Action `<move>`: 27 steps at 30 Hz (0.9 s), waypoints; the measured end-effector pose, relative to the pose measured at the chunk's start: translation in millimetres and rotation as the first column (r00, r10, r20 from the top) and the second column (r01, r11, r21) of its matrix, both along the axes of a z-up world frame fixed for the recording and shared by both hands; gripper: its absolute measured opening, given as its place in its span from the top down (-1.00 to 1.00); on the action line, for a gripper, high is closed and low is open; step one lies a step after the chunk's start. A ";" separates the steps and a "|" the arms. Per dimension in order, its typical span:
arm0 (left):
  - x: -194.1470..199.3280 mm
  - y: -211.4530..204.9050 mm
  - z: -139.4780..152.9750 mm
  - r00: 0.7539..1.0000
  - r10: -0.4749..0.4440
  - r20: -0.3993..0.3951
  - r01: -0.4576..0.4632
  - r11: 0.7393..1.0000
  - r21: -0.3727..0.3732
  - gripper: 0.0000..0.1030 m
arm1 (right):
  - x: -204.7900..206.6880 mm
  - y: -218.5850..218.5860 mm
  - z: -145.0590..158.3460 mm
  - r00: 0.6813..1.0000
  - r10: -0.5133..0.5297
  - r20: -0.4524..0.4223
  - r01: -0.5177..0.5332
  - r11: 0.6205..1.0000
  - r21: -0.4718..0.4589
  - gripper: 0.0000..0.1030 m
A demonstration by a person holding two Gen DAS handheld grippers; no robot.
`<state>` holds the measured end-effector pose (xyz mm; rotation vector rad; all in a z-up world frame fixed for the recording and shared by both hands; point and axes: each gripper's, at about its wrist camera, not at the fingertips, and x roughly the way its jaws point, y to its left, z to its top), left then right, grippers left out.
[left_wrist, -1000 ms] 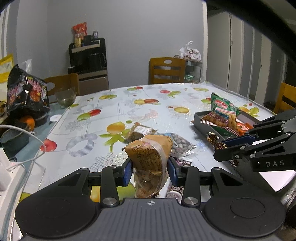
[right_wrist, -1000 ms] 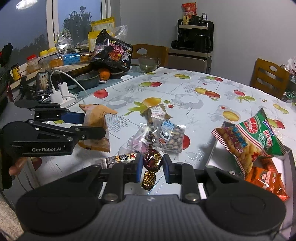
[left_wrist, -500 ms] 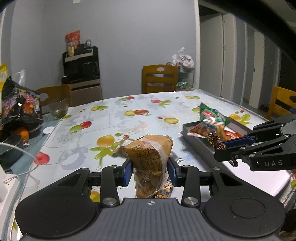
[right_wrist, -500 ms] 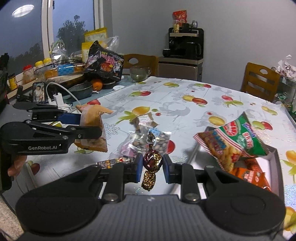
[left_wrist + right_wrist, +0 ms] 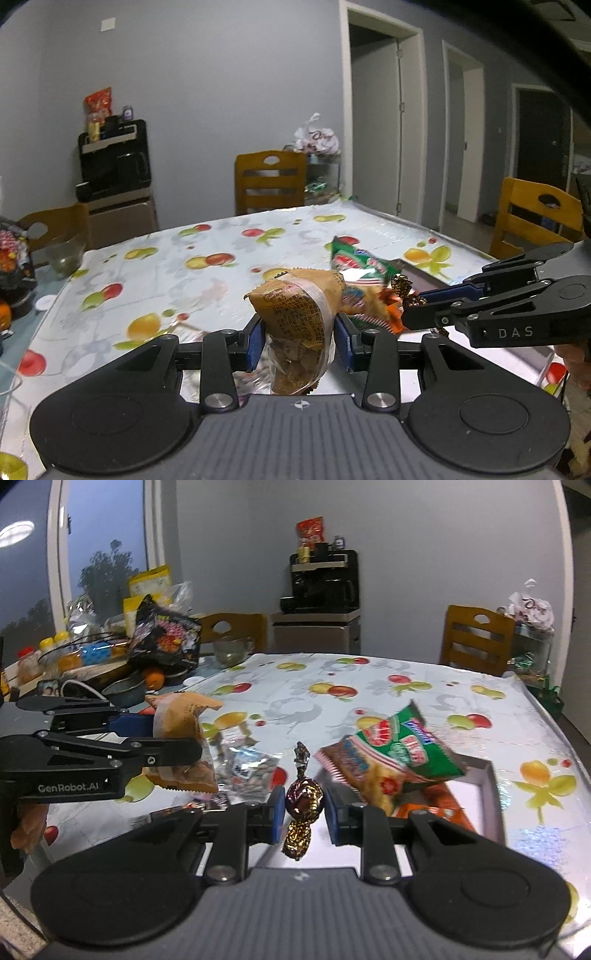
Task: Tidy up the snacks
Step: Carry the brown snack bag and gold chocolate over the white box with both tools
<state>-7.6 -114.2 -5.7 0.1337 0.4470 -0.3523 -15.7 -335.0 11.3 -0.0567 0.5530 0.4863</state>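
Observation:
My left gripper (image 5: pixel 298 341) is shut on a tan, clear-windowed snack packet (image 5: pixel 297 325), held above the fruit-print table (image 5: pixel 207 273). From the right wrist view this same packet (image 5: pixel 181 738) shows at the left, clamped in the left gripper (image 5: pixel 173 738). My right gripper (image 5: pixel 303 812) is shut on a brown-and-gold wrapped candy (image 5: pixel 303 801) that stands upright between the blue pads. In the left wrist view the right gripper (image 5: pixel 421 308) reaches in from the right, over the grey tray (image 5: pixel 491 786). A green-and-red chips bag (image 5: pixel 399 753) leans in that tray with orange packets (image 5: pixel 436 805).
A clear bag of nuts (image 5: pixel 247 766) and small packets lie on the table between the grippers. At the far left stand a black noodle bag (image 5: pixel 166 638), a glass bowl (image 5: pixel 231 651), jars and a pan. Wooden chairs (image 5: pixel 271 181) ring the table.
Both grippers moved right toward the tray with their snacks still held. The tray and chips bag now sit closer and more central; the loose packets have dropped below the left gripper.

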 end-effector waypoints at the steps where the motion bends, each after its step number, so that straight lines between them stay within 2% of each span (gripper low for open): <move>1: 1.1 -3.2 -0.1 1.000 -0.006 0.001 0.006 1.000 -0.001 0.21 | -0.1 -4.4 0.3 1.000 -0.007 0.002 0.007 1.000 0.002 0.56; 16: 12.2 -40.1 -4.5 0.996 -0.083 -0.015 0.083 0.997 0.006 0.21 | 4.8 -58.1 -9.3 0.993 -0.121 -0.017 0.121 0.992 0.027 0.56; 27: 23.8 -70.9 -9.1 0.990 -0.142 0.009 0.142 0.990 0.006 0.21 | 4.3 -74.7 -12.8 0.988 -0.154 -0.013 0.155 0.987 0.032 0.56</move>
